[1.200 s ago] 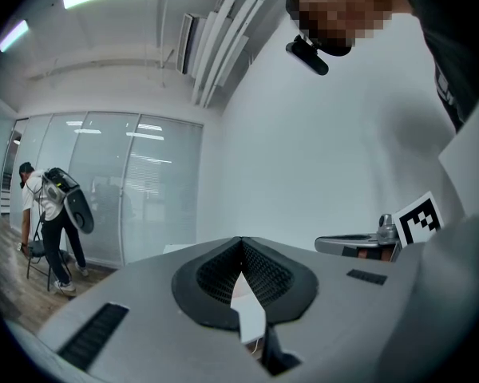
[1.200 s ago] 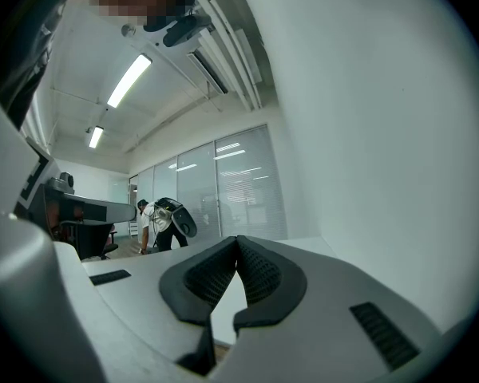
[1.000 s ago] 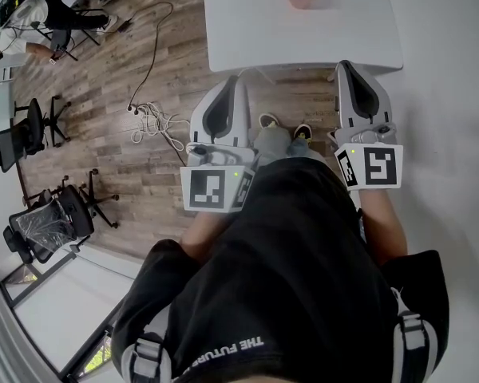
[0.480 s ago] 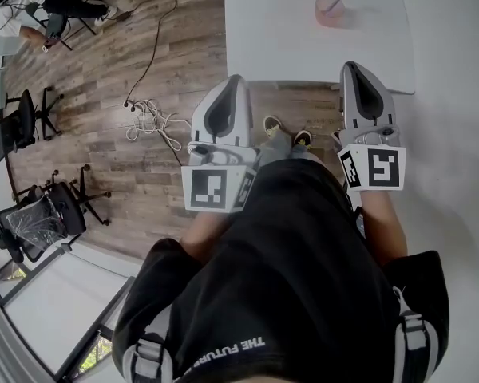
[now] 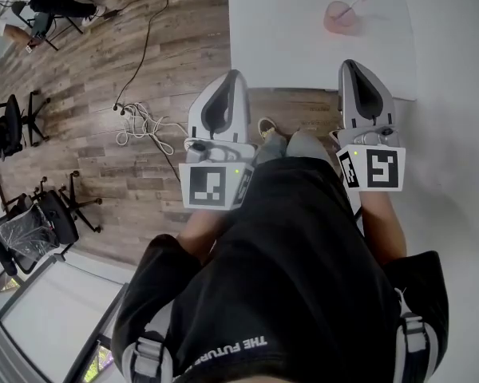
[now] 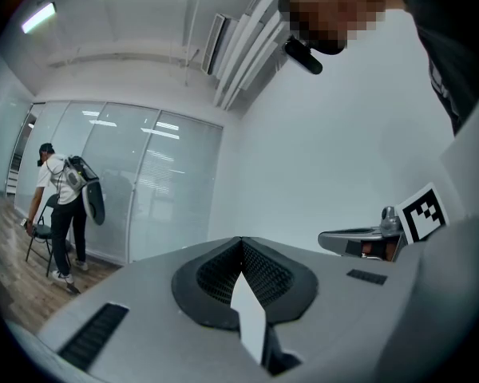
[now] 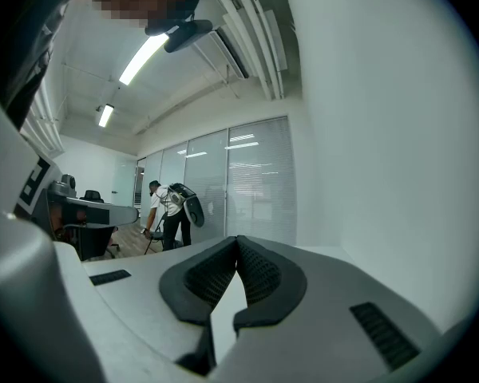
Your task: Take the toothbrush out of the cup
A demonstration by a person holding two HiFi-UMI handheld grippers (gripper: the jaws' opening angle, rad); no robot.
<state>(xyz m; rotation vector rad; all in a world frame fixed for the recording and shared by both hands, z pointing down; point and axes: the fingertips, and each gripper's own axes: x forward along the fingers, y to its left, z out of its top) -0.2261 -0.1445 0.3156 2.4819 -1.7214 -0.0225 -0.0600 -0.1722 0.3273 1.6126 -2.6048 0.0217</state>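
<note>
Left tongs (image 5: 236,76) and right tongs (image 5: 348,65) are pressed together, empty, well apart from the cup (image 5: 338,19). Dragging the toothbrush (image 5: 354,4) sideways could topple that light cup.

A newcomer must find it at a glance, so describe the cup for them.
Find the white table in the head view. Toward its right side, ahead of the right tool, stands a cup. It is translucent pink, with a toothbrush leaning out of it, and nothing else stands on the visible tabletop.
</note>
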